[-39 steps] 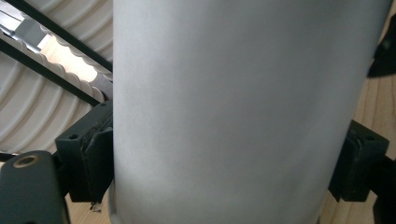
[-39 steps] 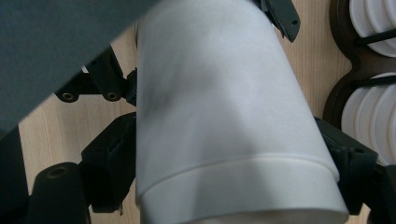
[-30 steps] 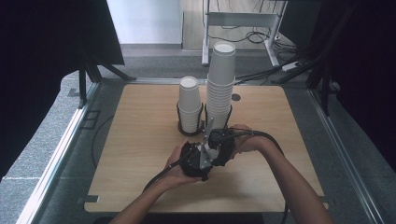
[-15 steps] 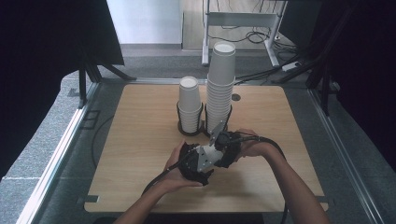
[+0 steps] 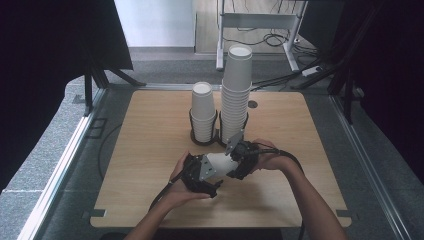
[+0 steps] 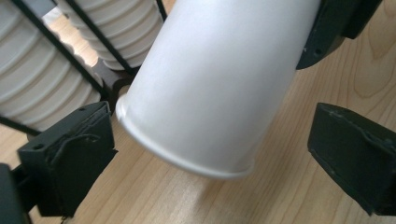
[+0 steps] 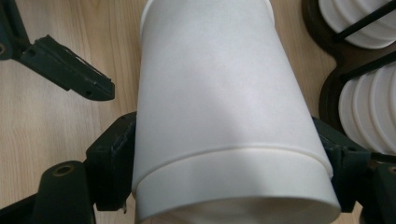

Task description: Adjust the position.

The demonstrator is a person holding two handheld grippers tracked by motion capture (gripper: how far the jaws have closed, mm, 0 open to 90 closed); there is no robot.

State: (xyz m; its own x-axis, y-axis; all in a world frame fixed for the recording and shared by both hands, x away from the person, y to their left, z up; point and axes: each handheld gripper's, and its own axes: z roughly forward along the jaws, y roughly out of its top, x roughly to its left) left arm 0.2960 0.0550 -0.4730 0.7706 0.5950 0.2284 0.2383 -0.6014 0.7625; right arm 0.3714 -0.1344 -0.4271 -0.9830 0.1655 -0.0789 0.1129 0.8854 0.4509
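Observation:
A white paper cup (image 5: 219, 162) lies tilted on its side just above the wooden table (image 5: 150, 155), between both grippers. My right gripper (image 5: 239, 159) is shut on it near its wide end, one jaw pressing each side of the cup (image 7: 219, 107). A ridge line runs round the cup close to that end. My left gripper (image 5: 202, 175) is open, and its jaws stand either side of the narrow base of the cup (image 6: 210, 84) with a gap on the right. The right gripper's finger (image 6: 327, 28) shows at the top right of the left gripper view.
A black wire holder (image 5: 200, 141) stands just behind the grippers and carries a short stack of white cups (image 5: 203, 107) and a taller stack (image 5: 236, 90). Cables trail from both grippers toward the front edge. Metal rails run along the table's left and right sides.
The cup has swung down into plain sight between the two grippers. The right gripper has moved slightly right and lower, and the left gripper has drawn back toward the front left.

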